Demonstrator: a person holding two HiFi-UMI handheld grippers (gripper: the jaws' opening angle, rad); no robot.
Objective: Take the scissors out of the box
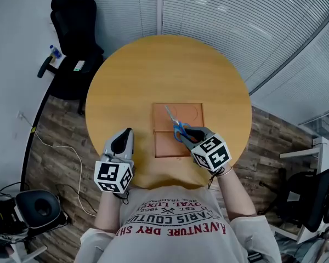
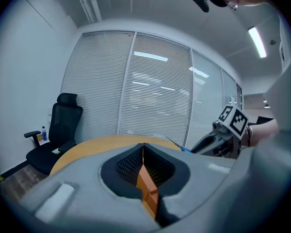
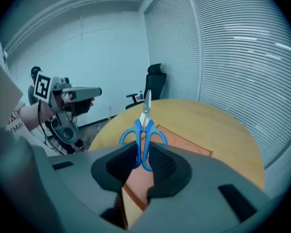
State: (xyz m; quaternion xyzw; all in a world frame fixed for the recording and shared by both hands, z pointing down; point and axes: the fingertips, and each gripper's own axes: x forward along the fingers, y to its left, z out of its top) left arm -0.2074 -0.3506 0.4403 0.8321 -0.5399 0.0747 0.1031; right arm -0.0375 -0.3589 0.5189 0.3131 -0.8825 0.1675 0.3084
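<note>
A flat orange-brown box lies open in the middle of the round wooden table. My right gripper is shut on the blue handles of the scissors, held above the box's near half. In the right gripper view the scissors stand with closed blades pointing up and away, one handle loop pinched at the right gripper, clear of the box. My left gripper hovers left of the box, its jaws together and holding nothing. In its own view the left gripper shows only a sliver of box beyond.
A black office chair stands beyond the table's left side, with a bottle on its armrest. A black stool and a cable lie on the wood floor at the left. Another chair sits at the right. Window blinds run along the far side.
</note>
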